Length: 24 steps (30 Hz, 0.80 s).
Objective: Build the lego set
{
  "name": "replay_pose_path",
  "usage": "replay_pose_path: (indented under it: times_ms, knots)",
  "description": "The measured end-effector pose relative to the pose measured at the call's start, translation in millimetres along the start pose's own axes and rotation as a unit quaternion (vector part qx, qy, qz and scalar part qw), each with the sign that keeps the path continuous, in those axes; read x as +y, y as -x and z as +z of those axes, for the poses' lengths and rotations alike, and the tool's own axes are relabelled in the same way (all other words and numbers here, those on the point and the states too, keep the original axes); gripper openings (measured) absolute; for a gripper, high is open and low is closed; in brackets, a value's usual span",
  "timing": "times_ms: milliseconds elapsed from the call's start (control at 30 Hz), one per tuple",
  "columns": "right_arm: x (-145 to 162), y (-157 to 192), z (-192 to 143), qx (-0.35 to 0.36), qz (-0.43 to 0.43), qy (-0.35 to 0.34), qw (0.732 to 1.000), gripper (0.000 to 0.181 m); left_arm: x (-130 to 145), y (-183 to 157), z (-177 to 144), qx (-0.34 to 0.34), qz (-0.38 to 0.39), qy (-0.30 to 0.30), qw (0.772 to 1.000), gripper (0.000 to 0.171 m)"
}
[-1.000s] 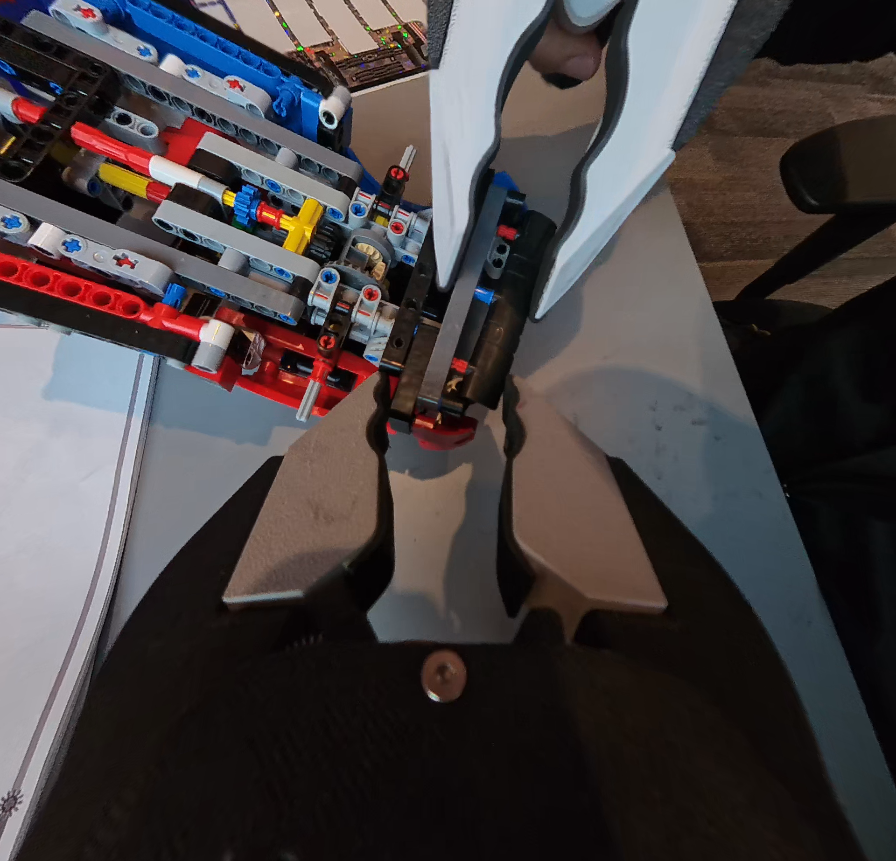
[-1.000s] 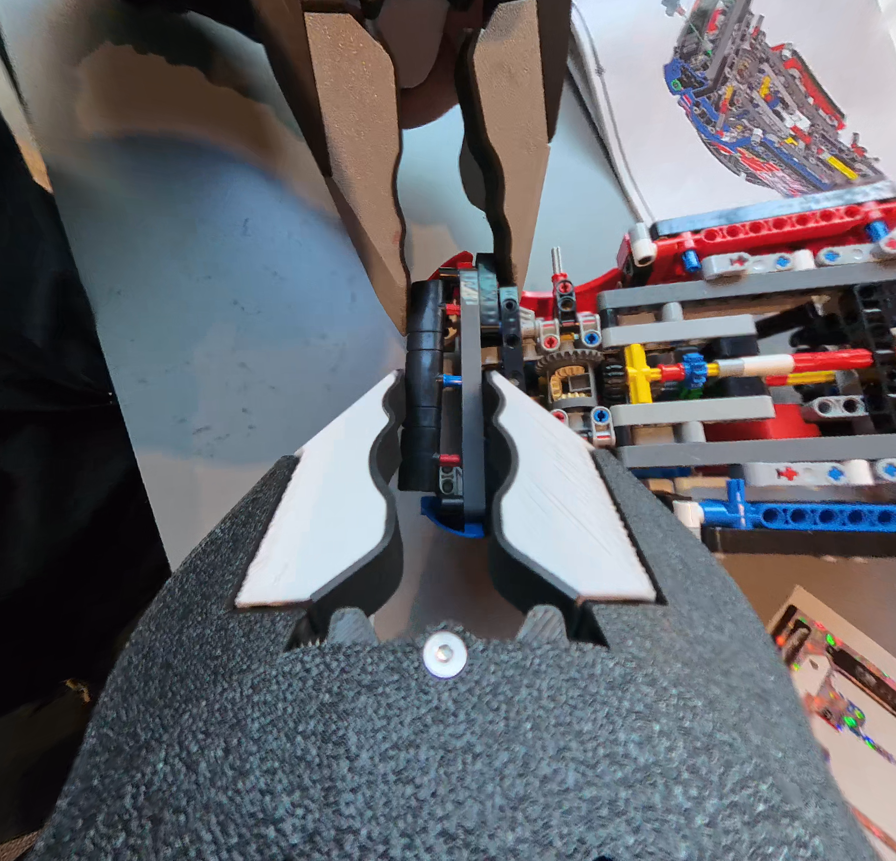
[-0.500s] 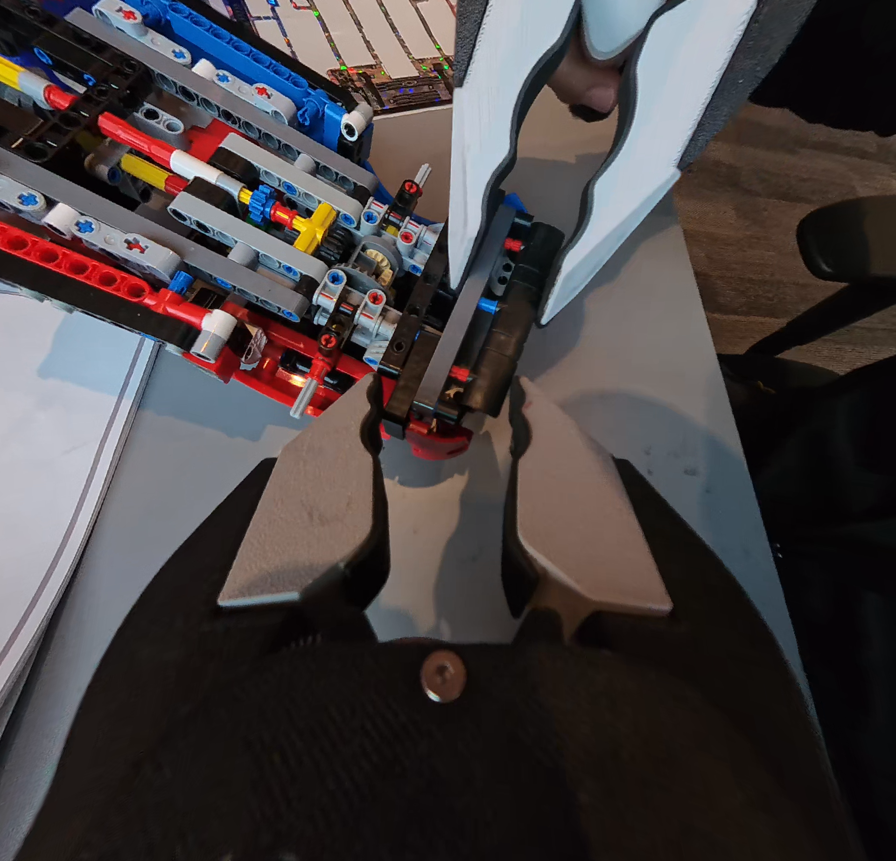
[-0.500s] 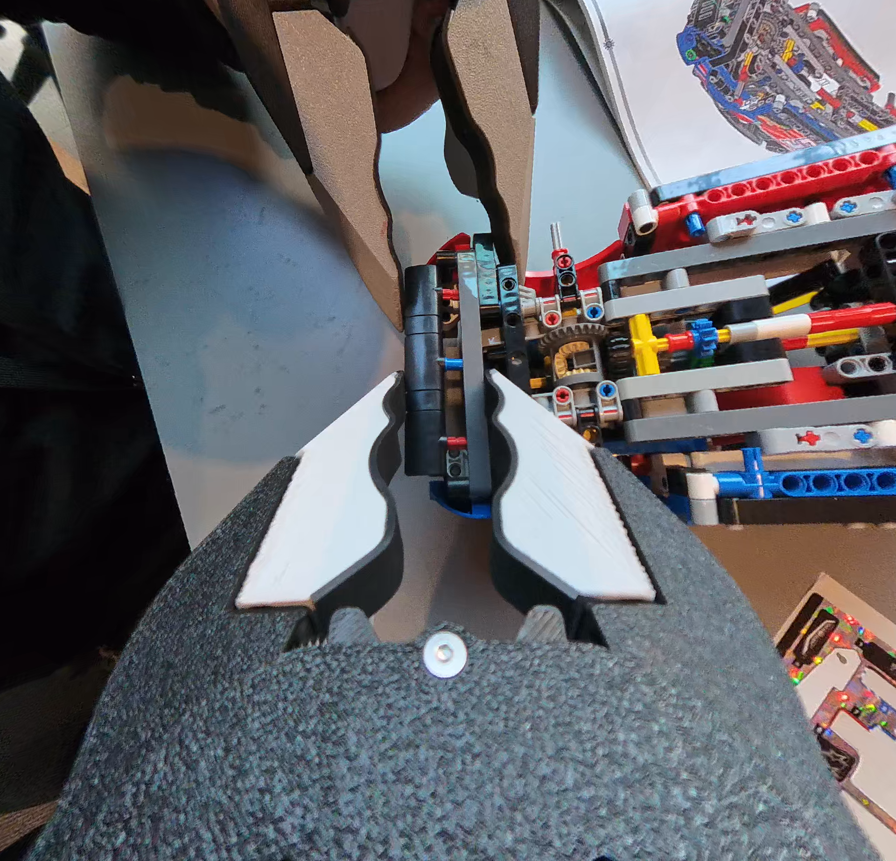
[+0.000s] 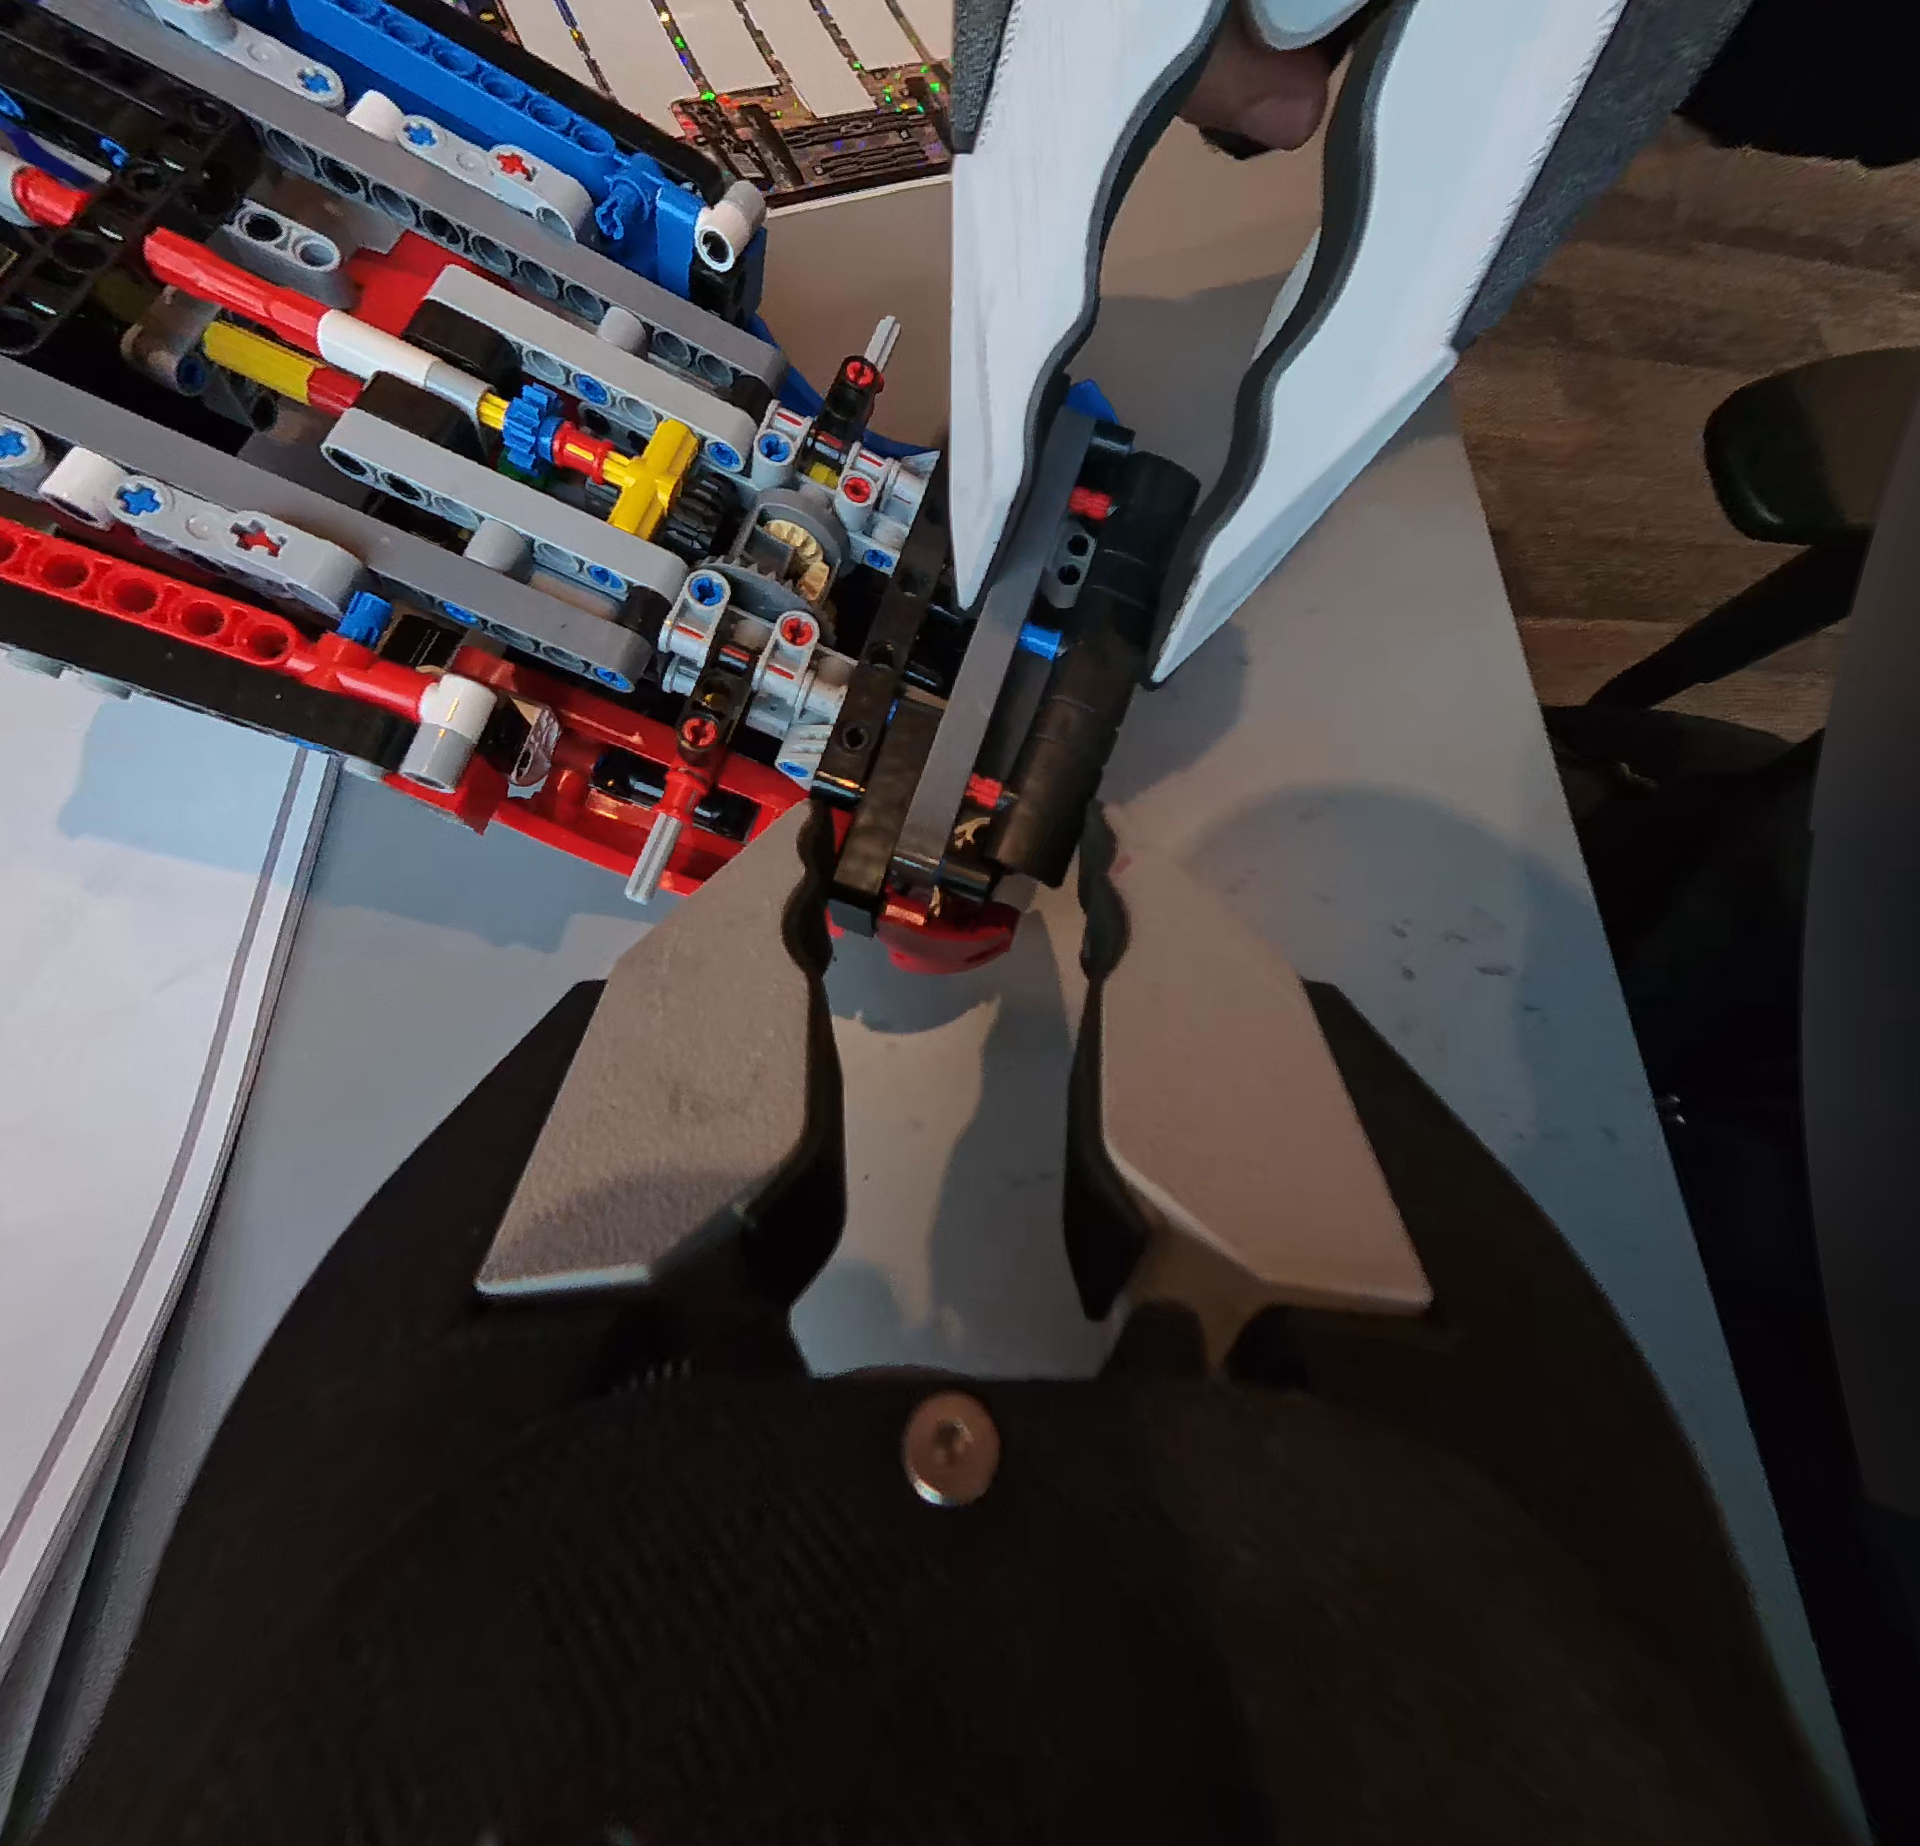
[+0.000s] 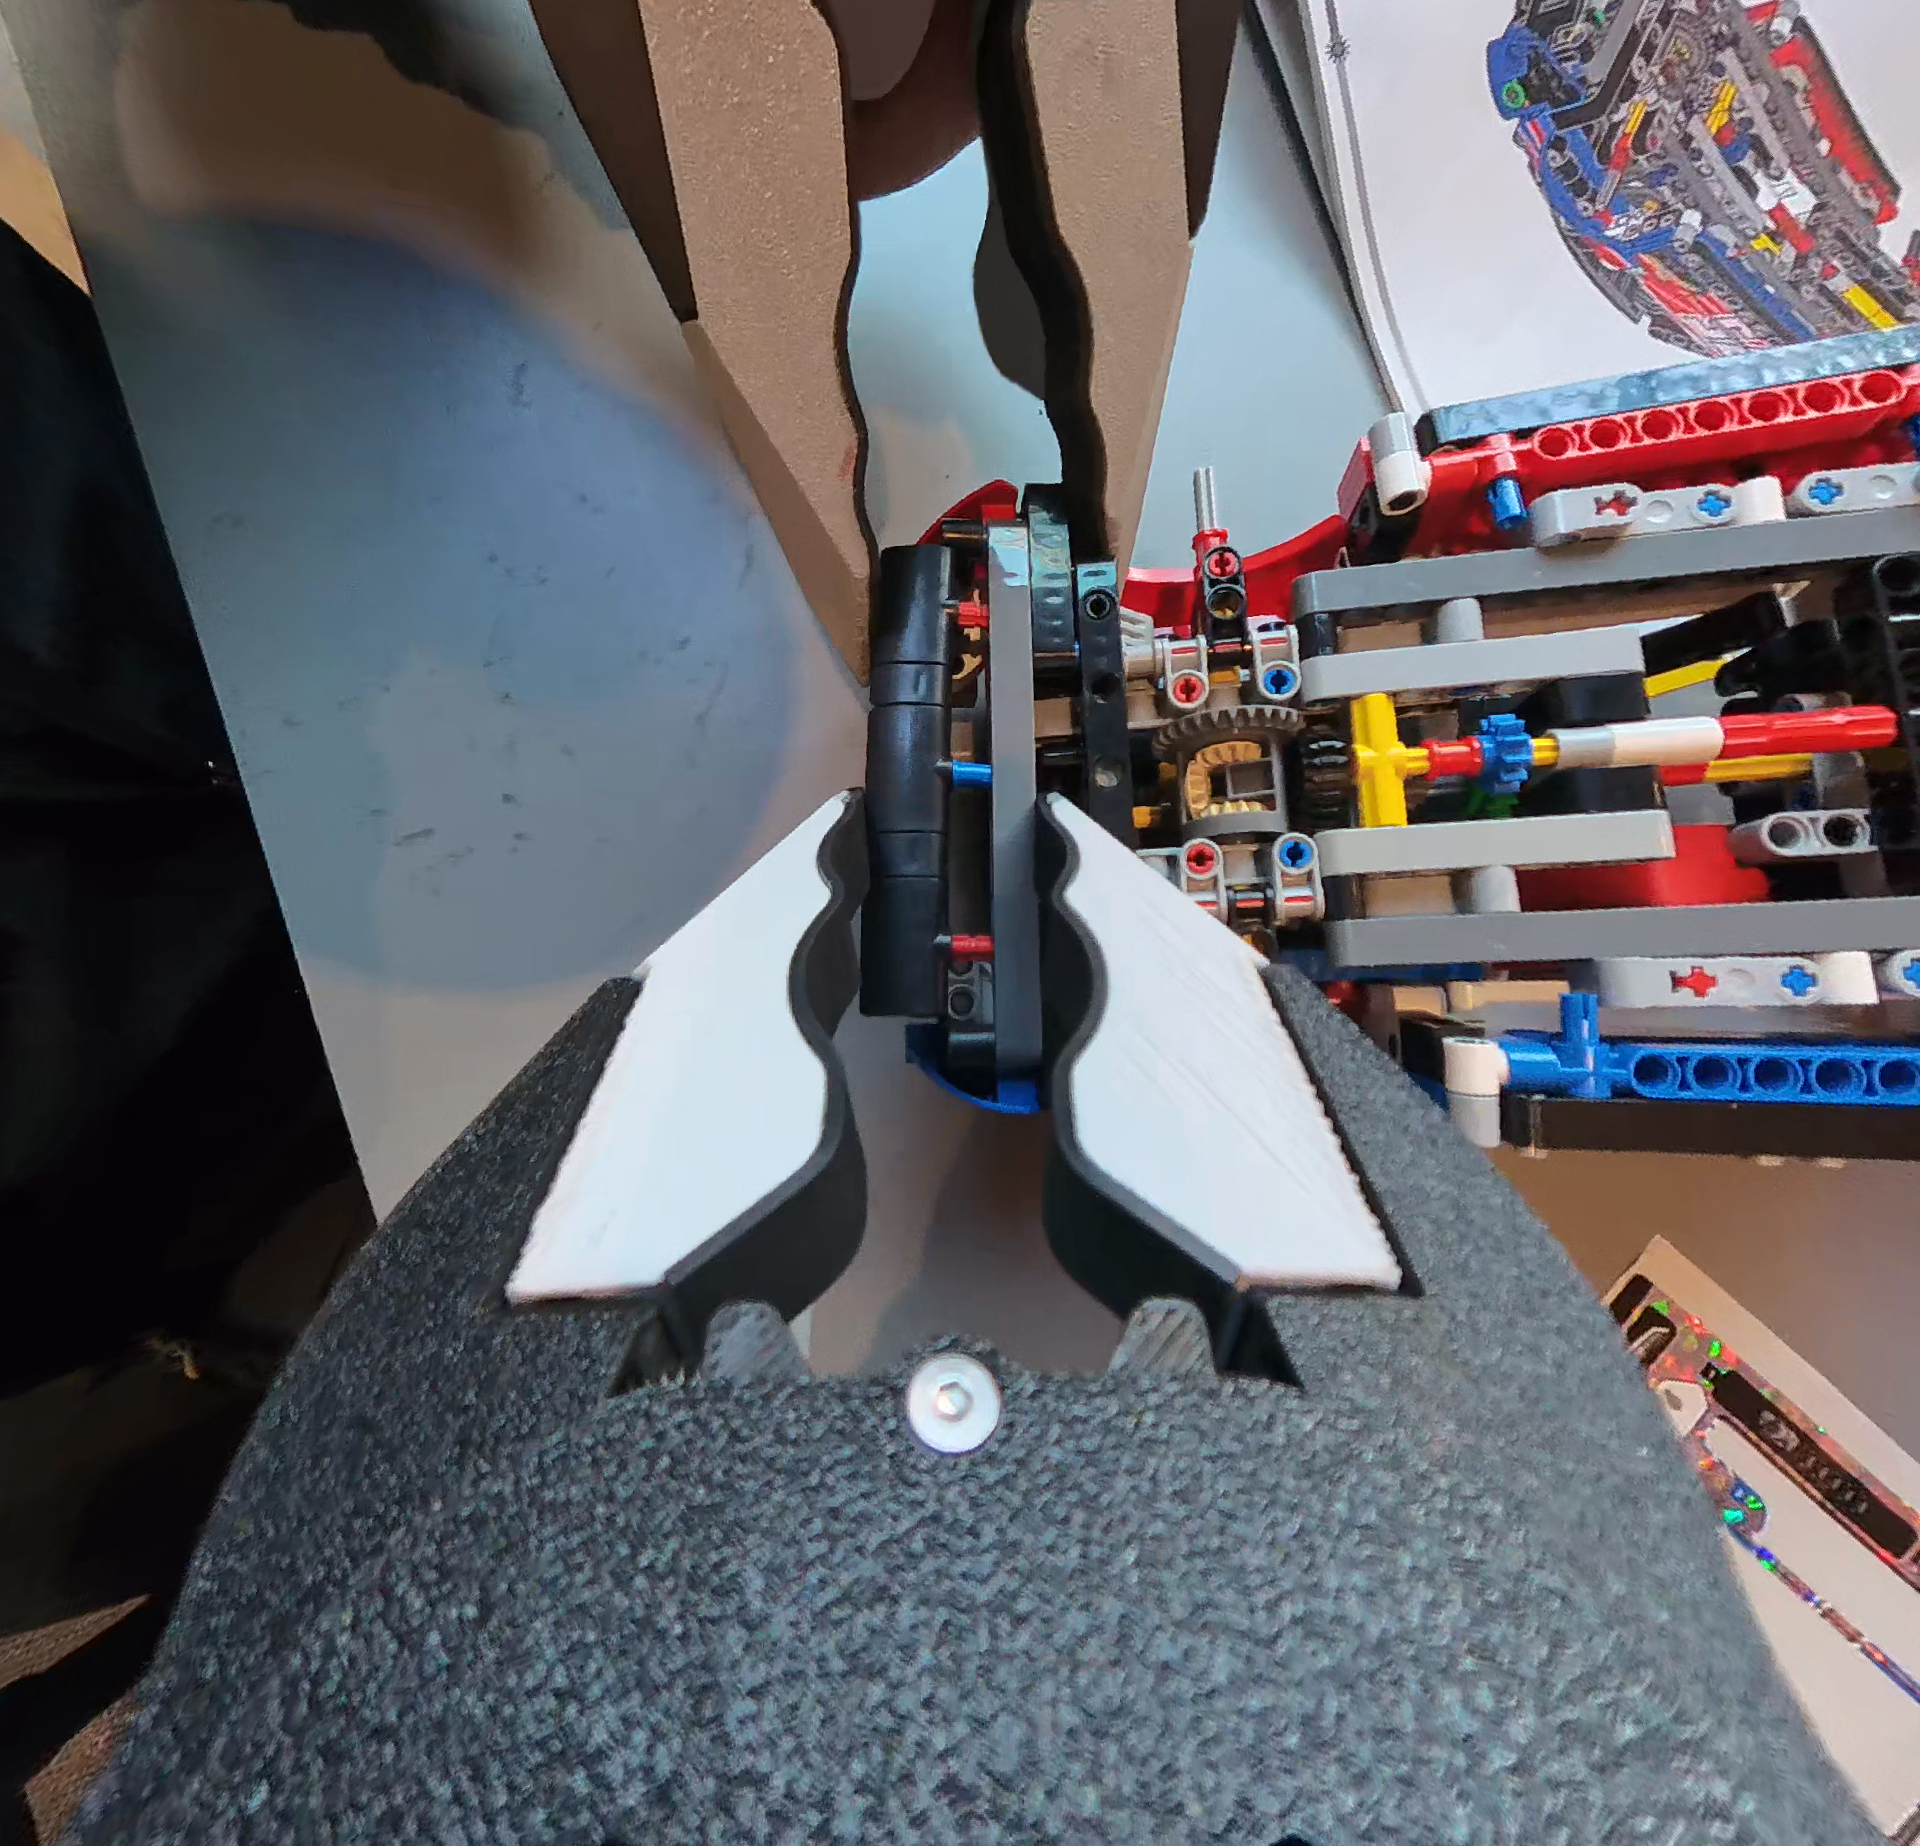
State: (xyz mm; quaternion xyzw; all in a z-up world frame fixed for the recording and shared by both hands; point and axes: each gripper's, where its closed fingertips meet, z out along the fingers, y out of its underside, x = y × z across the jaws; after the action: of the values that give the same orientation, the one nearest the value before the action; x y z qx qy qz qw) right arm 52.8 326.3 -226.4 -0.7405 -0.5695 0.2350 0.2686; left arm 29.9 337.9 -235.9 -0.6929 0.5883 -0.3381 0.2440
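Instruction booklet at left; lego model on grey surface. Its black end assembly is pinched from opposite ends: left gripper fingers narrow around it, right gripper fingers clamped on it.

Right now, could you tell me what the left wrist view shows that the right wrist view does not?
Only the left wrist view shows a black office chair on wood-look flooring beyond the table's edge, and the whole row of pale rectangles on the sticker sheet.

Only the right wrist view shows the printed picture of the model on the open instruction booklet.

Both show the lego model on the grey table, with the left gripper and right gripper flanking its black end assembly from opposite ends.
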Motion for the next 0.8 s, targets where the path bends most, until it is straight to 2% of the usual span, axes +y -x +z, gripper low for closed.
replay_pose_path:
  times_ms: [200, 267, 333, 367, 433, 567, 633, 700, 800]
  knots:
    - [-2.2, 0.5, 0.0, -0.009, 0.031, -0.017, 0.999, 0.032, -1.7, 0.3, -0.7, -0.005, -0.017, -0.01, 1.0, 0.048]
    - [-2.9, 1.2, 1.9, 0.009, 0.015, -0.024, 1.0, 0.033, -1.3, 0.8, -1.4, -0.027, -0.002, -0.019, 0.999, 0.053]
    - [-3.0, 1.6, 2.8, 0.022, 0.006, -0.025, 0.999, 0.032, 0.2, -2.6, -2.7, -0.058, 0.028, -0.017, 0.998, 0.065]
    - [-3.3, 1.8, 2.7, 0.023, 0.01, -0.026, 0.999, 0.032, 0.5, -2.1, -4.6, -0.084, 0.051, -0.015, 0.995, 0.064]
    - [-3.4, 1.7, 2.4, 0.023, 0.015, -0.031, 0.999, 0.032, -3.8, -1.9, -9.9, -0.134, 0.098, -0.025, 0.986, 0.054]
    - [-4.8, 1.6, 3.2, 0.031, 0.017, -0.044, 0.998, 0.032, -12.3, -22.0, -14.0, -0.132, 0.145, -0.062, 0.979, 0.029]
    - [-6.5, 1.9, 3.5, 0.024, 0.03, -0.054, 0.998, 0.032, -8.1, -21.1, -10.4, -0.158, 0.191, -0.046, 0.968, 0.023]
    - [-7.9, 2.3, 3.4, 0.013, 0.04, -0.063, 0.997, 0.032, -5.3, -16.7, -5.0, -0.184, 0.226, -0.023, 0.956, 0.024]
    - [-7.6, 2.7, 2.4, 0.007, 0.046, -0.067, 0.997, 0.032, -8.8, -12.3, -5.0, -0.204, 0.259, -0.011, 0.944, 0.009]
